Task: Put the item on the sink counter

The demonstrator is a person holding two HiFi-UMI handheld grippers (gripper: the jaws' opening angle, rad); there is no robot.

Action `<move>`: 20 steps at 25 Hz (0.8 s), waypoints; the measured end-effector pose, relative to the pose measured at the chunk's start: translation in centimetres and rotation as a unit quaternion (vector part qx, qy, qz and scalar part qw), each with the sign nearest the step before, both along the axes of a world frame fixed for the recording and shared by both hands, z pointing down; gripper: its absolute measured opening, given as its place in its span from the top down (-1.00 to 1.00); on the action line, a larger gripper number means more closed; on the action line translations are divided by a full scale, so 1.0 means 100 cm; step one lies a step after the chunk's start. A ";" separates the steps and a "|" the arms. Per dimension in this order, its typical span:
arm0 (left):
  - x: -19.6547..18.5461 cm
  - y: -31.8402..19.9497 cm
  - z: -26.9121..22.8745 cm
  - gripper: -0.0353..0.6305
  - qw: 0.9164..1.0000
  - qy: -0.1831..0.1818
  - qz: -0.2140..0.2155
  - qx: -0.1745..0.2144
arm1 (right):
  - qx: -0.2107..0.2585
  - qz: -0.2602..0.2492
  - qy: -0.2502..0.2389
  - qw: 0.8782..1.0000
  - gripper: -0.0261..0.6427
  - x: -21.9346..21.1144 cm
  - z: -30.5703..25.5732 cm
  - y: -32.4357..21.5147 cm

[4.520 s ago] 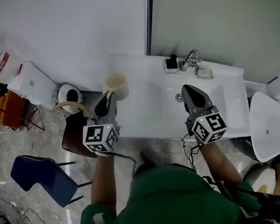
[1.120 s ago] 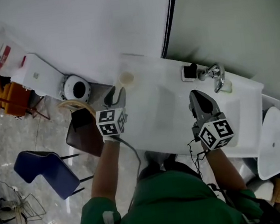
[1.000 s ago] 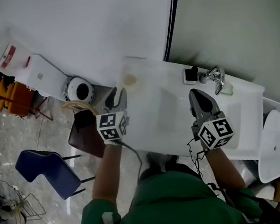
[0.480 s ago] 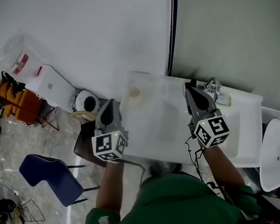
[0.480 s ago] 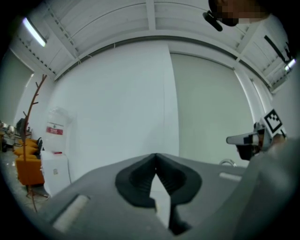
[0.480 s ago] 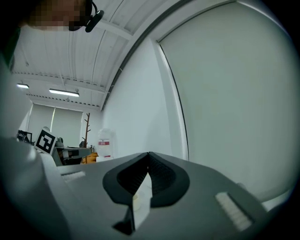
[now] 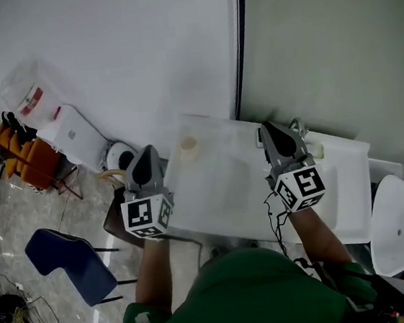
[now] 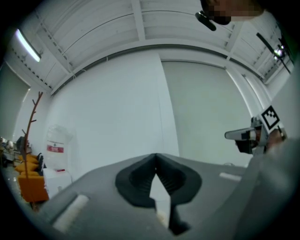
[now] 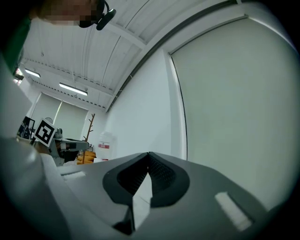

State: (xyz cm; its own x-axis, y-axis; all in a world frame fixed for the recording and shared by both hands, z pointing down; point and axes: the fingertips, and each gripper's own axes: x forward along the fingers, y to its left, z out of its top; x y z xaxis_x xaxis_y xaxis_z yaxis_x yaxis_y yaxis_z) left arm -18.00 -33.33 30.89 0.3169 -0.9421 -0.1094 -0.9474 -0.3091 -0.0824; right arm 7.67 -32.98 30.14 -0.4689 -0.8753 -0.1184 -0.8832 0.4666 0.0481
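Cup (image 7: 188, 145) upright on desk (image 7: 223, 191), near desk's back left corner. Left gripper (image 7: 145, 156) off desk's left edge, right gripper (image 7: 269, 129) over desk's back. Fingers of both pressed together, empty. Risk: careless left swing could knock cup off desk. Red label on white container (image 7: 29, 97) left of desk, unreadable.

Left tongs (image 7: 145, 152) now off cup (image 7: 188, 145), shut

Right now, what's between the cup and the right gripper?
Just bare counter lies between the cup and the right gripper; the head view shows it.
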 end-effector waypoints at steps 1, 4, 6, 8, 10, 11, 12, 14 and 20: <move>0.001 0.001 -0.001 0.90 1.000 0.002 0.001 -0.001 | 0.001 0.000 0.000 1.000 0.93 0.001 -0.002 0.001; 0.007 0.003 -0.004 0.90 1.000 0.002 0.005 -0.002 | 0.004 -0.002 0.001 1.000 0.93 0.003 -0.006 0.003; 0.012 0.005 -0.006 0.90 1.000 0.000 0.007 0.001 | 0.006 -0.004 0.003 1.000 0.93 0.004 -0.006 0.005; 0.015 0.006 -0.006 0.90 1.000 -0.001 0.010 0.002 | 0.006 -0.005 0.003 1.000 0.93 0.005 -0.005 0.006; 0.017 0.007 -0.005 0.90 1.000 -0.001 0.012 0.001 | 0.005 -0.006 0.001 1.000 0.93 0.006 -0.004 0.006; 0.018 0.007 -0.005 0.90 1.000 -0.001 0.012 0.000 | 0.005 -0.006 0.001 1.000 0.93 0.007 -0.004 0.007; 0.019 0.008 -0.005 0.90 1.000 -0.002 0.013 -0.002 | 0.005 -0.006 0.000 1.000 0.93 0.007 -0.004 0.007; 0.021 0.009 -0.004 0.90 1.000 -0.003 0.012 -0.003 | 0.005 -0.006 0.000 1.000 0.93 0.009 -0.005 0.008; 0.024 0.009 -0.003 0.90 1.000 -0.004 0.012 -0.004 | 0.005 -0.009 -0.004 1.000 0.93 0.010 -0.005 0.007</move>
